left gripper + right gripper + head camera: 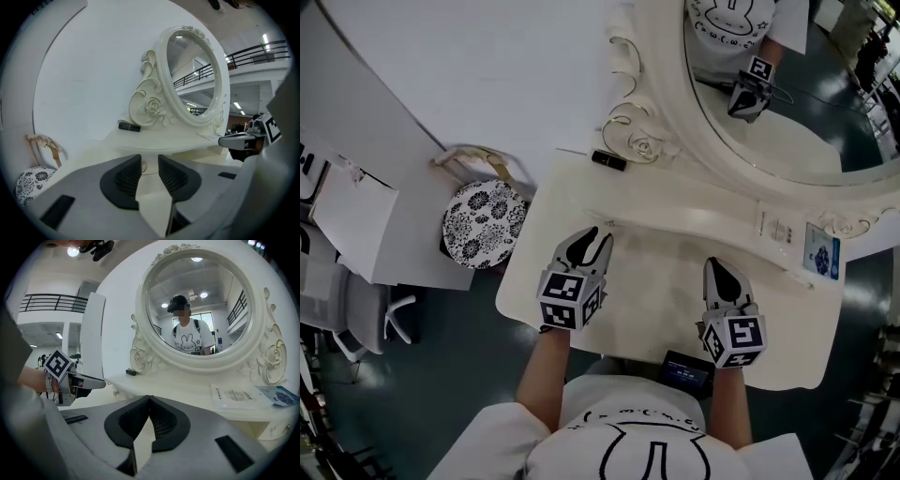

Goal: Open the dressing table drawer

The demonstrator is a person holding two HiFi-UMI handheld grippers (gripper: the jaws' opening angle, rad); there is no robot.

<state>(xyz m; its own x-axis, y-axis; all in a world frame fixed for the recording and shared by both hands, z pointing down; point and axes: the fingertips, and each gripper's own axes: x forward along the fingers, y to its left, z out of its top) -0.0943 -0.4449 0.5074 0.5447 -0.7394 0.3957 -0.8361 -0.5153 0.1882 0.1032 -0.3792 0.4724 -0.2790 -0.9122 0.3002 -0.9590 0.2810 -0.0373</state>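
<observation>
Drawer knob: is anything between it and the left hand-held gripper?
Nothing visible is. The knob shows unobstructed through the gap between the open jaws of the left hand-held gripper, and the pads are not yet on it.

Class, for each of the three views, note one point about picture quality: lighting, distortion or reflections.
Head view: dim light; the oval white-framed mirror reflects the person's white shirt. Left gripper view: fisheye with black corners; the left gripper, close to the lens, looks slightly soft. Right gripper view: same vignette; reflected ceiling lamps glare in the mirror.
</observation>
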